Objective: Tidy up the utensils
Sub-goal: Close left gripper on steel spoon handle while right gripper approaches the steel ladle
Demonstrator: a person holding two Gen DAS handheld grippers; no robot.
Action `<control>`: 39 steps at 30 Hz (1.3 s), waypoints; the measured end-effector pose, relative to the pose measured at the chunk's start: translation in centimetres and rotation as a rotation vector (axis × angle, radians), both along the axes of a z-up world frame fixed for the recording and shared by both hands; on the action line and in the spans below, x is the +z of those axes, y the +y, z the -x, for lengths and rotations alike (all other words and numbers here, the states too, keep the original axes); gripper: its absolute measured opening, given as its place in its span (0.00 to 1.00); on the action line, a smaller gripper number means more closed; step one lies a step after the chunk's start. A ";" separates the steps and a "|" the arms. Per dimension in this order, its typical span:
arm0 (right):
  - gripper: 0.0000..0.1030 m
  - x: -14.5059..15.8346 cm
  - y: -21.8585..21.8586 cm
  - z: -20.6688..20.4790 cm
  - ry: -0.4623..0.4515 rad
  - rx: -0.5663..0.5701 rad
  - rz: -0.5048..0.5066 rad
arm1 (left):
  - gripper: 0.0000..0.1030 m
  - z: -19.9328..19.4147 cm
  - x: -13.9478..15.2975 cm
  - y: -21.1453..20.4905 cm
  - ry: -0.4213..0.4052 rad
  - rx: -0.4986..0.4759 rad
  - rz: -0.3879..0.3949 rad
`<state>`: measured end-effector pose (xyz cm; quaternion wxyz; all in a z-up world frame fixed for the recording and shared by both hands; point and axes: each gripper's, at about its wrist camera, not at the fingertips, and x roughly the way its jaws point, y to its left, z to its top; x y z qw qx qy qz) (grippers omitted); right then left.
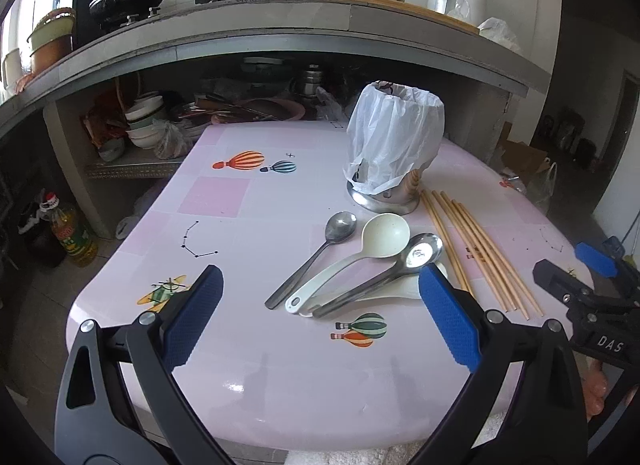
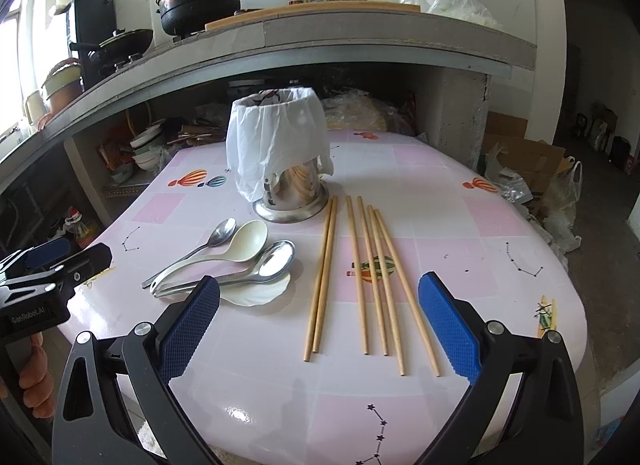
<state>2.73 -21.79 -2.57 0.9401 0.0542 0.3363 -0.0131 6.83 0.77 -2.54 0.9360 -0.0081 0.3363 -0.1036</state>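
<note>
On the pink surface (image 2: 440, 193), chopsticks (image 2: 368, 277) are lying lengthwise near-to-far just beyond the right gripper (image 2: 320, 321), its fingers spread apart; left gripper (image 1: 320, 317), likewise spread, is facing the spoons (image 1: 348, 261)

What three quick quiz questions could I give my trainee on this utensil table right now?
1. True or false: the wooden chopsticks already stand in the bag-covered steel utensil holder.
2. How many loose chopsticks lie on the pink table? A) four B) six C) nine
3. Fill in: the cream plastic ladle lies between two metal ____.

Key
1. False; they lie flat beside it.
2. B.
3. Spoons: the small steel spoon and the larger steel spoon. Both the left gripper and the right gripper are open.
</note>
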 end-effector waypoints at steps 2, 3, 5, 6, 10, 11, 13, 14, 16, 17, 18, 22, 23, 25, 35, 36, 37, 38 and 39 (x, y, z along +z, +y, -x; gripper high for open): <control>0.94 -0.4 0.2 -0.3 0.007 0.010 -0.006 | 0.92 -0.5 -0.4 0.3 0.017 -0.011 0.024; 0.94 -0.6 0.3 -0.4 0.009 0.012 -0.004 | 0.92 -0.9 -0.6 0.4 0.031 -0.014 0.033; 0.94 -0.9 0.6 -0.8 0.019 0.013 0.012 | 0.92 -1.5 -1.1 0.6 0.054 -0.018 0.048; 0.94 -1.1 0.8 -0.9 0.022 0.015 0.017 | 0.92 -1.8 -1.3 0.7 0.067 -0.019 0.058; 0.94 -1.8 0.9 -1.8 0.039 0.029 -0.001 | 0.92 -3.1 -1.9 1.2 0.121 -0.060 0.148; 0.94 -1.9 0.9 -2.2 0.044 0.039 -0.013 | 0.92 -3.5 -2.0 1.4 0.127 -0.076 0.174; 0.94 -2.1 0.9 -2.7 0.046 0.057 -0.038 | 0.92 -4.1 -2.2 1.5 0.126 -0.085 0.201; 0.94 -2.2 0.9 -2.9 0.044 0.064 -0.047 | 0.92 -4.4 -2.3 1.5 0.125 -0.088 0.203; 0.94 -2.3 1.0 -3.4 0.040 0.089 -0.069 | 0.92 -5.1 -2.3 1.4 0.111 -0.090 0.187; 0.94 -2.4 1.0 -3.6 0.040 0.101 -0.081 | 0.92 -5.5 -2.3 1.4 0.099 -0.087 0.175; 0.94 -2.4 1.0 -3.8 0.043 0.108 -0.091 | 0.92 -6.0 -2.2 1.3 0.090 -0.090 0.168; 0.94 -2.9 0.7 -5.3 0.064 0.129 -0.152 | 0.92 -8.3 -2.2 1.2 0.086 -0.107 0.123; 0.94 -3.0 0.6 -5.5 0.068 0.129 -0.164 | 0.92 -8.9 -2.3 1.3 0.089 -0.113 0.113; 0.94 -3.2 0.3 -6.2 0.075 0.131 -0.190 | 0.92 -10.3 -2.3 1.1 0.097 -0.129 0.081; 0.94 -4.6 0.1 -8.6 0.083 0.144 -0.224 | 0.67 -15.6 -4.4 -2.3 0.191 -0.371 -0.160; 0.94 -4.9 0.1 -8.8 0.088 0.145 -0.228 | 0.60 -16.0 -4.8 -2.6 0.213 -0.398 -0.174; 0.94 -5.0 0.0 -9.0 0.093 0.146 -0.231 | 0.57 -16.4 -5.2 -2.9 0.227 -0.414 -0.189; 0.94 -5.2 -0.1 -9.1 0.097 0.145 -0.233 | 0.53 -16.8 -5.5 -3.2 0.241 -0.431 -0.208; 0.94 -5.3 -0.2 -9.3 0.099 0.145 -0.235 | 0.52 -17.1 -5.8 -3.4 0.254 -0.450 -0.222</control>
